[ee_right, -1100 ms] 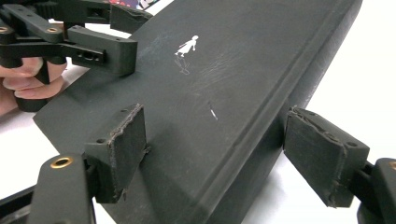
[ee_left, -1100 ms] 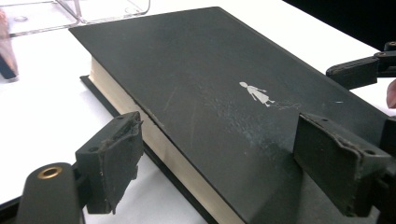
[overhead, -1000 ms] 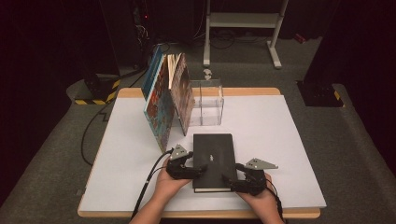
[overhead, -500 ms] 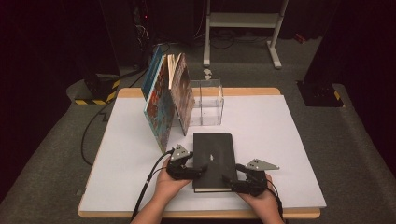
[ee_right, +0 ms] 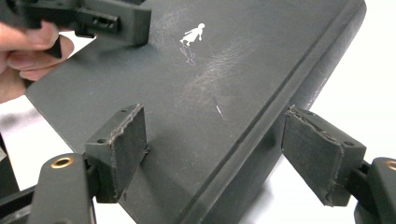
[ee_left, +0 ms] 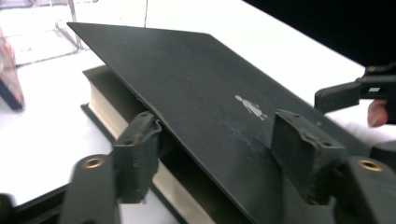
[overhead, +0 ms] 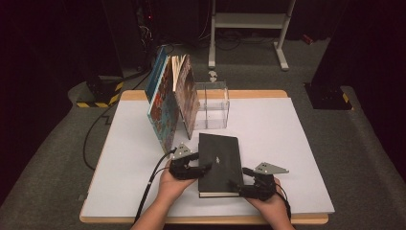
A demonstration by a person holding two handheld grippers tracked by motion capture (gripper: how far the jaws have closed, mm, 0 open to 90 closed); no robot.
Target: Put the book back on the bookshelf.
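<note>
While the left gripper (overhead: 203, 167) has just been closing on the lifted cover of the black book (overhead: 220, 160) near the counter's (overhead: 287, 143) front edge, one finger (ee_left: 137, 156) sits under it, not yet pinching, so the cover could slip and drop shut. The right gripper (overhead: 238, 186), fingers wide about the spine corner, may nudge the book askew.

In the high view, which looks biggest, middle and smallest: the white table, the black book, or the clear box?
1. White table, by far the biggest.
2. Black book.
3. Clear box.
The book and box look close in size, and the box sits farther from the camera, so that order is unsure.
</note>
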